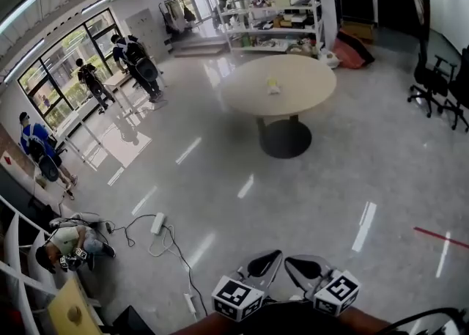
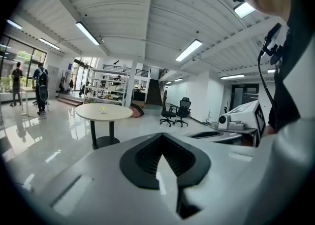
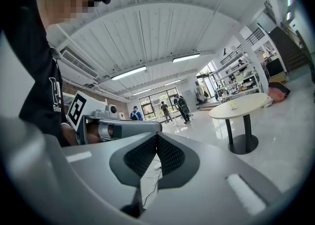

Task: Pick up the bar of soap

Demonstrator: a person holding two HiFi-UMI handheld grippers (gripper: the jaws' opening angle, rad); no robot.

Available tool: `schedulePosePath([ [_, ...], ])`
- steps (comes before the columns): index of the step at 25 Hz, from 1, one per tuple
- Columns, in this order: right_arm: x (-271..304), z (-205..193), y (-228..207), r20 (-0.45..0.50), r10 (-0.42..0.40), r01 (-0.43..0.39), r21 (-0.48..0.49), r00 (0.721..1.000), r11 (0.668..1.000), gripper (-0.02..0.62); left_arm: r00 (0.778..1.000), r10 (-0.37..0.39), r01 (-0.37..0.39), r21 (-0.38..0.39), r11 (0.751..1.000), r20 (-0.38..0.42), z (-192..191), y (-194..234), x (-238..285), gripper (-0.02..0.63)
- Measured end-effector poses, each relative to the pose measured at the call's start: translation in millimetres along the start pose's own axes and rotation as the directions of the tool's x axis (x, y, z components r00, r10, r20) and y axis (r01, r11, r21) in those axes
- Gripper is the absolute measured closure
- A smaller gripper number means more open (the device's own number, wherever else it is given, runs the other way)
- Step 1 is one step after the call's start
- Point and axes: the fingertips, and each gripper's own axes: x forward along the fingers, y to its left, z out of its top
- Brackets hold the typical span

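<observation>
Left claw [image 1: 265, 262], right claw [image 1: 304, 267]: soap [image 1: 273, 86] indistinct

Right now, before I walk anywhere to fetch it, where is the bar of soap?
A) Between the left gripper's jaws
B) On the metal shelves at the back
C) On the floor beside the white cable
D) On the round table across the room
D: the small pale yellow bar of soap lies on the round table, far from the left gripper and the right gripper, both closed on nothing.
</observation>
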Motion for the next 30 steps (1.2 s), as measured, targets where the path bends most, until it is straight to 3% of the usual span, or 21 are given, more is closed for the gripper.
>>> schedulePosePath([
  [3,-1.1,-2.9,-9.3,-0.018,0.008,-0.008,-0.018,1.000,1.000,0.591,1.000,-0.001,0.001,0.044,0.999,-0.003,4.3,-1.0,9.1,0.598],
  [8,11.4,6.9,-32.9,0.002,-0.031,0.031,-0.035,1.000,0.999,0.591,0.999,-0.031,0.031,0.011,0.999,-0.007,10.6,21.8,32.0,0.598],
  [16,46.1,34.8,-64.8,0.004,-0.112,0.112,-0.099,0.994,0.989,0.591,0.993,-0.105,0.104,0.024,0.994,0.049,46.6,62.5,59.7,0.598],
  [23,106.2,55.2,-90.9,-0.027,-0.141,0.137,-0.110,0.990,0.985,0.591,0.992,-0.074,0.076,-0.009,0.997,0.105,73.7,138.1,58.2,0.598],
  [30,169.8,66.3,-114.8,-0.039,-0.172,0.168,-0.085,0.984,0.982,0.591,0.994,-0.045,0.051,-0.054,0.997,0.102,75.0,215.0,51.8,0.598],
])
